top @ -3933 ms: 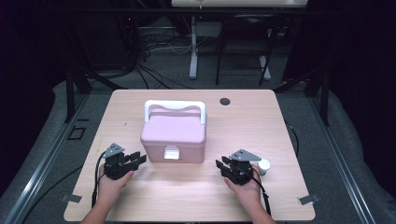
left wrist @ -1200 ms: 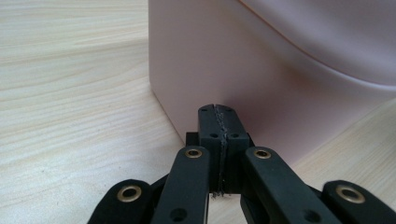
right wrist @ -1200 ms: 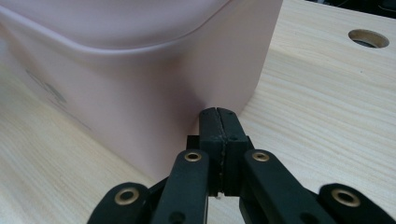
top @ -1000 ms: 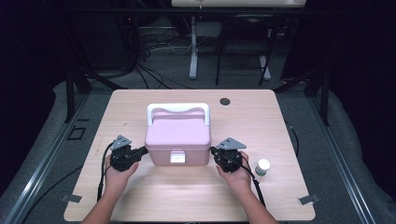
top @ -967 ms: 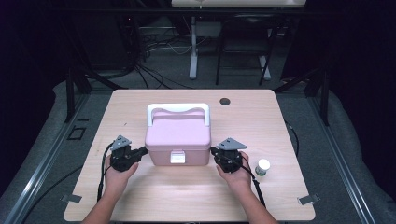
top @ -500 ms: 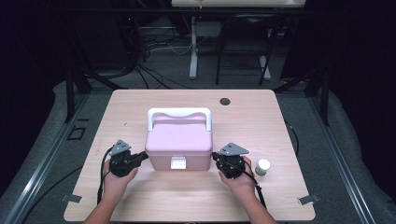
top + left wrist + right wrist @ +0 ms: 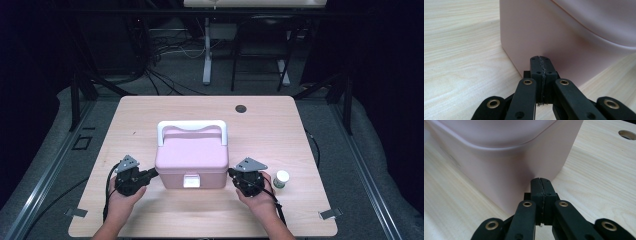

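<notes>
High view – both closed claws, left claw (image 7: 154,173), right claw (image 7: 231,172), flanking pink box (image 7: 192,156)

The pink plastic lidded box (image 7: 574,37) is running past both gripper views' edges; the small white-capped bottle's (image 7: 281,179) label is staying unreadably small.

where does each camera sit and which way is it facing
High view: above the person's table edge, facing forward and down on the pale wooden table; forearms, left gripper, right gripper.
Left gripper view: rides that gripper, facing the pink plastic lidded box; shut black fingers.
Right gripper view: the same from the box's other side, shut.
All share the box.
</notes>
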{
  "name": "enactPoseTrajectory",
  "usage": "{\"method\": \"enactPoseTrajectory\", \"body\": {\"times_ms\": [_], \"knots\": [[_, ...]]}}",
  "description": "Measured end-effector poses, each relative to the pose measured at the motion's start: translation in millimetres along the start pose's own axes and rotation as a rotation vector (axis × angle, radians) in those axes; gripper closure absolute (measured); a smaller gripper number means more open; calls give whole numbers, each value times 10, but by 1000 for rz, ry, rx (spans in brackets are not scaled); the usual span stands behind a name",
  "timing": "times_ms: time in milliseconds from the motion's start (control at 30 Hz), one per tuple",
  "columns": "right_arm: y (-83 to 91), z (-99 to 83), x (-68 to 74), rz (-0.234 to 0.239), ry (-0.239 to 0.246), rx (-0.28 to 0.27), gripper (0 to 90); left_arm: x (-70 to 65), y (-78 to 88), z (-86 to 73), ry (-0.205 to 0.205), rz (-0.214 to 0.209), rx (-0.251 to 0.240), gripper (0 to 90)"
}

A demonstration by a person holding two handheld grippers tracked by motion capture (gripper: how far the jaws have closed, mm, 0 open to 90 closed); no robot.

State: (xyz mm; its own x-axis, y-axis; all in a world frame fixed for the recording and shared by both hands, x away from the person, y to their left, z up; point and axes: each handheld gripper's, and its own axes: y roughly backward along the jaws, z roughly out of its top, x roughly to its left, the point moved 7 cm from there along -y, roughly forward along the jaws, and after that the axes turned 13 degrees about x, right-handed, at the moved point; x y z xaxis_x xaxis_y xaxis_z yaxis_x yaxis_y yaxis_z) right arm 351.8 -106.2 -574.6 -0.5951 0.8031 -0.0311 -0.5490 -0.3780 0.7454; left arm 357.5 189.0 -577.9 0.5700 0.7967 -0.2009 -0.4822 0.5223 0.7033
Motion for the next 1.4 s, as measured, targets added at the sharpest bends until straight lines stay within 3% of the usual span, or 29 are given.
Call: {"method": "enactPoseTrajectory", "body": {"times_ms": [667, 1400], "knots": [[195, -199, 136, 36, 1, 15, 900, -206, 135, -198, -10, -33, 16, 900], [377, -378, 231, 41, 10, 37, 900, -371, 209, -309, -36, -66, 43, 900]]}}
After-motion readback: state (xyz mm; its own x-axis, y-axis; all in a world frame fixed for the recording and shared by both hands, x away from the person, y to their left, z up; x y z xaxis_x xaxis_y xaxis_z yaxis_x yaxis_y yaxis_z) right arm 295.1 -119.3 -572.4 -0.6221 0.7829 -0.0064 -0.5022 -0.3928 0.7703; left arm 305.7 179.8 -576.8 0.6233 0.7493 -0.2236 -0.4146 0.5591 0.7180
